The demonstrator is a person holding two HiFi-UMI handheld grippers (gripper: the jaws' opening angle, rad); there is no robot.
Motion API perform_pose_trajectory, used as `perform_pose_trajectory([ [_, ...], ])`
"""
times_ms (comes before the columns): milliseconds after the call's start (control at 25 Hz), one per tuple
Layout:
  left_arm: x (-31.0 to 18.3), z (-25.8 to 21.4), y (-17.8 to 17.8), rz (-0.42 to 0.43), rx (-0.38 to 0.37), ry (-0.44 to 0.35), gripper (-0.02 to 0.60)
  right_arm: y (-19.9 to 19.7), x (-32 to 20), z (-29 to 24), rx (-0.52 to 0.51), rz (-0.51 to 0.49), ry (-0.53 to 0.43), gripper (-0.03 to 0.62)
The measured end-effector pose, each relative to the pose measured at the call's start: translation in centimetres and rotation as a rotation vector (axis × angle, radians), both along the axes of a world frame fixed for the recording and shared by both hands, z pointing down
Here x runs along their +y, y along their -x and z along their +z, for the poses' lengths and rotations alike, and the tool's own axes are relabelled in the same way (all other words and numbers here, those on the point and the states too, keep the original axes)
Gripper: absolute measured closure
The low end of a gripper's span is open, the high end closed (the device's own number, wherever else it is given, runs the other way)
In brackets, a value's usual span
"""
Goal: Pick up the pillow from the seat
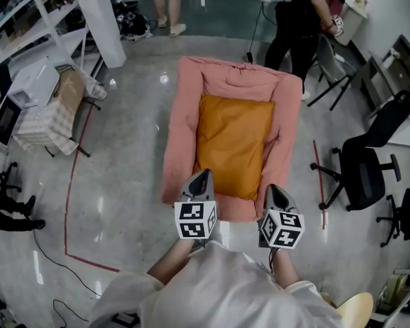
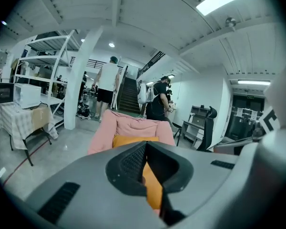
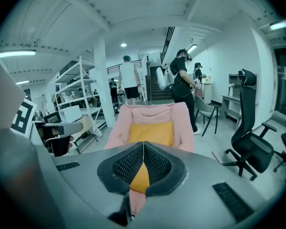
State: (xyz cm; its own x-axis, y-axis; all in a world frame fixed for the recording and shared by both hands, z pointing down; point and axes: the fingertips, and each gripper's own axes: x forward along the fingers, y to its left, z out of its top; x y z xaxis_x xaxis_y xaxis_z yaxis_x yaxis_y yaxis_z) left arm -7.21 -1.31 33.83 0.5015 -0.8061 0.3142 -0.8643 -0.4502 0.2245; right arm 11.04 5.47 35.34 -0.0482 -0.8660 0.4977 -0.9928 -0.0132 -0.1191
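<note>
An orange pillow [image 1: 234, 145] lies flat in a pink cushioned seat [image 1: 181, 135] on the floor. Both grippers hover side by side over the seat's near end, apart from the pillow. My left gripper [image 1: 203, 176] is shut and holds nothing; its tip points at the pillow's near left corner. My right gripper [image 1: 275, 191] is also shut and empty, just right of the pillow's near edge. The left gripper view shows the pillow [image 2: 133, 140] and seat [image 2: 105, 132] beyond the shut left gripper [image 2: 146, 144]. In the right gripper view, pillow [image 3: 151, 133] and seat [image 3: 119, 128] lie ahead of the right gripper [image 3: 143, 144].
A black office chair [image 1: 365, 169] stands to the right of the seat. A white pillar [image 1: 99, 19] and a table with a microwave [image 1: 34, 87] are at the left. A person in black [image 1: 297, 26] stands behind the seat. A red tape line [image 1: 72, 183] marks the floor.
</note>
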Motion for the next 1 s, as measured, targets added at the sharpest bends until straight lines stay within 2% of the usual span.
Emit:
perform_pose_trajectory([
  [240,-3.7,1.5,0.3,0.014,-0.017,0.029,0.574,0.7,-2.9,1.3,-0.018,0.015,0.031,0.565],
  [560,-4.9,5.9,-1.9,0.041,-0.076,0.105,0.574,-1.9,-4.7,6.0,-0.075,0.055,0.11,0.565],
  [720,-5.7,5.8,-2.8,0.029,-0.1,0.112,0.574,-2.1,-7.2,6.8,-0.108,0.022,0.109,0.565],
  [1000,-8.6,5.3,-4.0,0.029,-0.154,0.081,0.574,-3.1,-11.6,6.2,-0.103,-0.036,0.077,0.565],
])
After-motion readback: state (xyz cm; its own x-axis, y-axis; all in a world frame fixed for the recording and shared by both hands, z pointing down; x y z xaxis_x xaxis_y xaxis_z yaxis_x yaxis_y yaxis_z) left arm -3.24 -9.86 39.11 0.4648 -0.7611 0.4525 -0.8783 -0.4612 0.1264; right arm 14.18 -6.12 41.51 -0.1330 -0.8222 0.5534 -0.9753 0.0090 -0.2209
